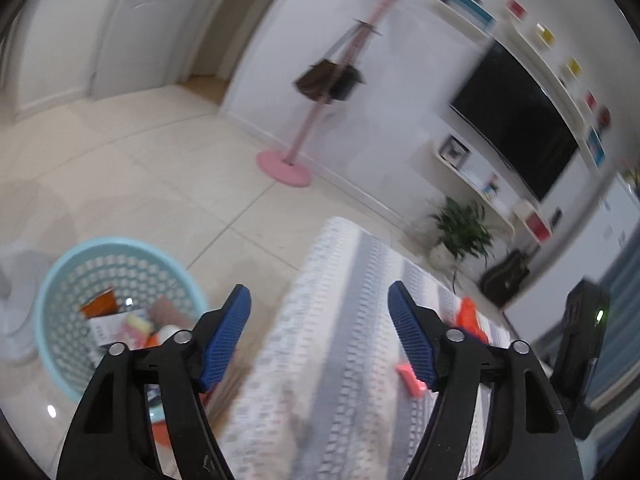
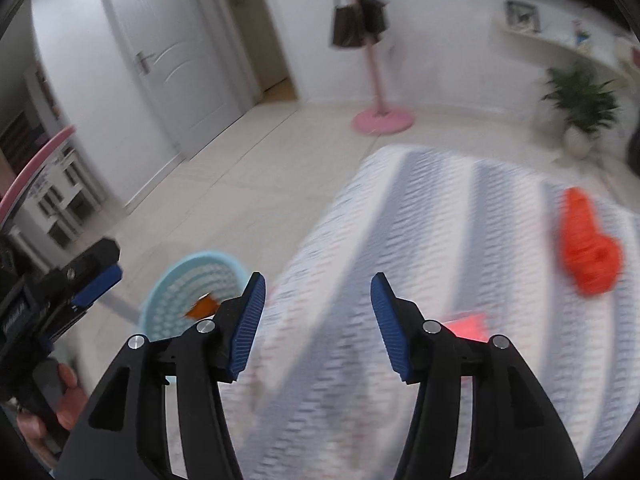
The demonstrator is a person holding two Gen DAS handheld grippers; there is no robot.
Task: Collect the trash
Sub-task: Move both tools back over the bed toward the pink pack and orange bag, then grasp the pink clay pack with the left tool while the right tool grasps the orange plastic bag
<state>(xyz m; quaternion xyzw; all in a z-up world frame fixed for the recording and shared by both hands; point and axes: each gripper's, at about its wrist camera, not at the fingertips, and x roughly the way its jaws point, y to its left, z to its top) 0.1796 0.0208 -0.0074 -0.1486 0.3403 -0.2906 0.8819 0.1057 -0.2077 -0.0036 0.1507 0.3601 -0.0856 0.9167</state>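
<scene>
A light blue perforated trash basket stands on the floor left of a table with a grey-and-white striped cloth; it holds several wrappers and papers. It also shows in the right wrist view. On the cloth lie a crumpled orange piece and a small pink scrap, which also show in the left wrist view as the orange piece and the pink scrap. My left gripper is open and empty over the table's left edge. My right gripper is open and empty above the cloth.
A pink coat stand with hanging bags stands on the tiled floor beyond the table. A potted plant, a TV and wall shelves are at the right. White doors are at the back left. Both views are motion-blurred.
</scene>
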